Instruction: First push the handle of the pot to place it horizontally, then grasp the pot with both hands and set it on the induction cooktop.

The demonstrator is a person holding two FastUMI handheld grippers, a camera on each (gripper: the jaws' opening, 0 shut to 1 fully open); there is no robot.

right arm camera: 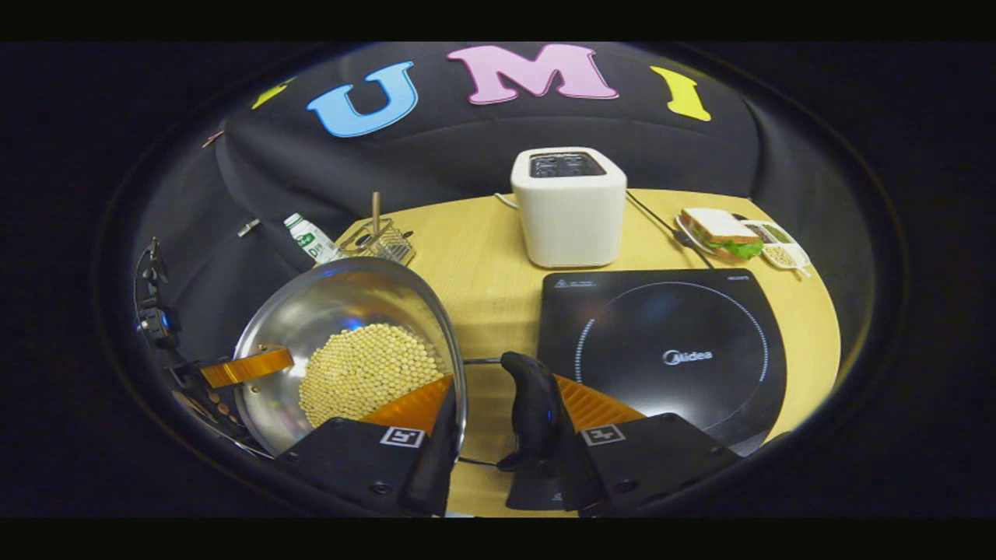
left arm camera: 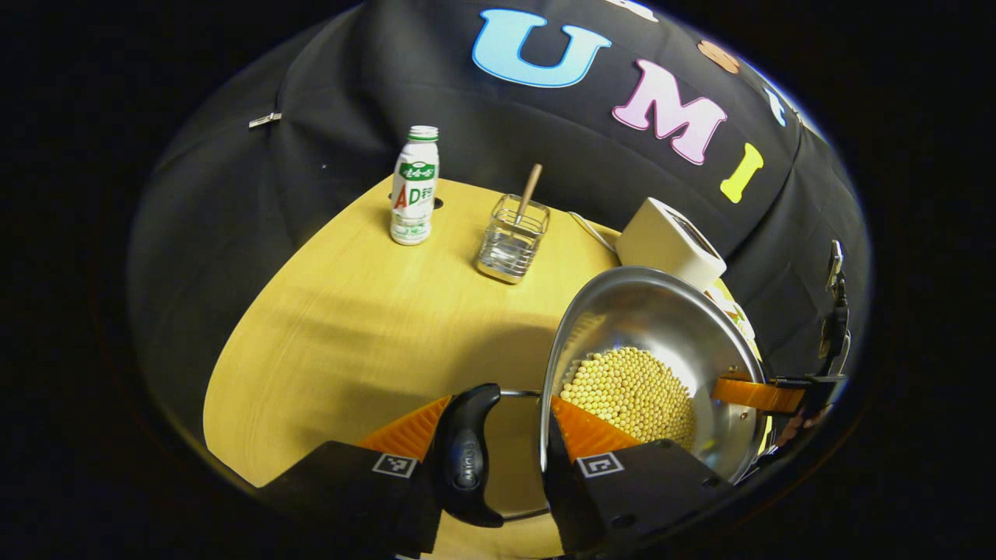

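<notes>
Yellow wooden table [right arm camera: 482, 257] carries the black induction cooktop [right arm camera: 661, 350] on its right. Left of it sits the steel pot [right arm camera: 342, 327] of beans. Left gripper [left arm camera: 498, 424] straddles 1 black side handle [left arm camera: 467, 459], right gripper [right arm camera: 498, 404] the other [right arm camera: 533, 408] — whether either pair actually presses, I cannot tell.

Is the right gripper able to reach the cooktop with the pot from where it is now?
Probably yes: the right gripper holds the pot at its rim, and the induction cooktop lies bare right beside it.
</notes>
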